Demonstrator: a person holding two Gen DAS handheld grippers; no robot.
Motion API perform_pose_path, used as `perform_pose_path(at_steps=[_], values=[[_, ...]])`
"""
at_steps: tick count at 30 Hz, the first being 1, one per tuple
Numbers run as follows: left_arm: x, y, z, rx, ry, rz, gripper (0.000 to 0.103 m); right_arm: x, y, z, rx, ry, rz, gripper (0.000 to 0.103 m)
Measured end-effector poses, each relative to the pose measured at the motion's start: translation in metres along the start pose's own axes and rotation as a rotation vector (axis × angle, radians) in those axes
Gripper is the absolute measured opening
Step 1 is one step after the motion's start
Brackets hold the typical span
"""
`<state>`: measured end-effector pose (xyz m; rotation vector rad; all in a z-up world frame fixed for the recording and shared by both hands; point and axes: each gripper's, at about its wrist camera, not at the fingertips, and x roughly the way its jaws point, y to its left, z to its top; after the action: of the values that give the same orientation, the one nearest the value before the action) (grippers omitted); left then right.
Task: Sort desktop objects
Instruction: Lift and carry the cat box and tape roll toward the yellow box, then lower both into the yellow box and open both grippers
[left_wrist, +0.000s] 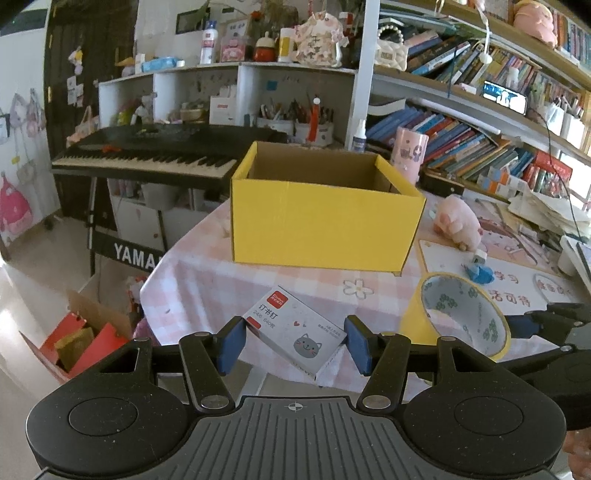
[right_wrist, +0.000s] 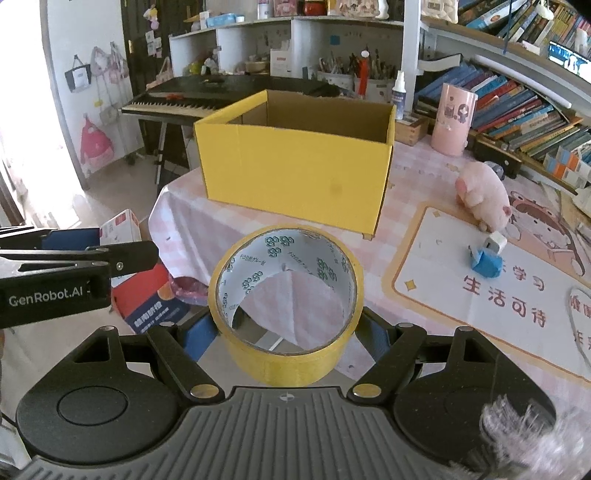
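step: carrying | my left gripper (left_wrist: 294, 342) clamps staple box (left_wrist: 295, 329), right gripper (right_wrist: 286, 338) clamps tape roll (right_wrist: 286, 306) | next: lift both over far yellow box (left_wrist: 325, 218), release inside

The counter (right_wrist: 192, 236) wears a pink-and-white checked cloth. A yellow box (right_wrist: 295, 173), open at the top, stands on it toward the far edge. Right of the box a pink cup (right_wrist: 453, 119) stands upright, and nearer, a pink plush pig (right_wrist: 482, 195) lies on a printed mat (right_wrist: 458, 295). Just beside the pig, on the same mat, sit a small white block (right_wrist: 495, 243) and a blue object (right_wrist: 487, 263), touching each other. Books and papers (left_wrist: 546, 214) are piled along the right edge.
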<state>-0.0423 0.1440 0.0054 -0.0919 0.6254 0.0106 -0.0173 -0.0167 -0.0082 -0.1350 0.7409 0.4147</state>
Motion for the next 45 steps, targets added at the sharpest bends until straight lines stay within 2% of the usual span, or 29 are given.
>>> perform_pose_path(at_steps=[15, 27, 36, 45], values=[[0.01, 0.006, 0.02, 0.002, -0.038, -0.002, 0.058, 0.001, -0.003, 0.031, -0.01, -0.05, -0.011, 0.079], [0.027, 0.015, 0.059, -0.001, -0.104, 0.025, 0.058, 0.019, -0.014, 0.08, -0.021, -0.109, 0.013, 0.079], [0.059, 0.016, 0.097, -0.014, -0.138, 0.037, 0.058, 0.047, -0.032, 0.128, -0.051, -0.147, 0.019, 0.079], [0.102, 0.006, 0.126, -0.012, -0.123, 0.056, 0.058, 0.087, -0.059, 0.163, -0.101, -0.135, 0.041, 0.079]])
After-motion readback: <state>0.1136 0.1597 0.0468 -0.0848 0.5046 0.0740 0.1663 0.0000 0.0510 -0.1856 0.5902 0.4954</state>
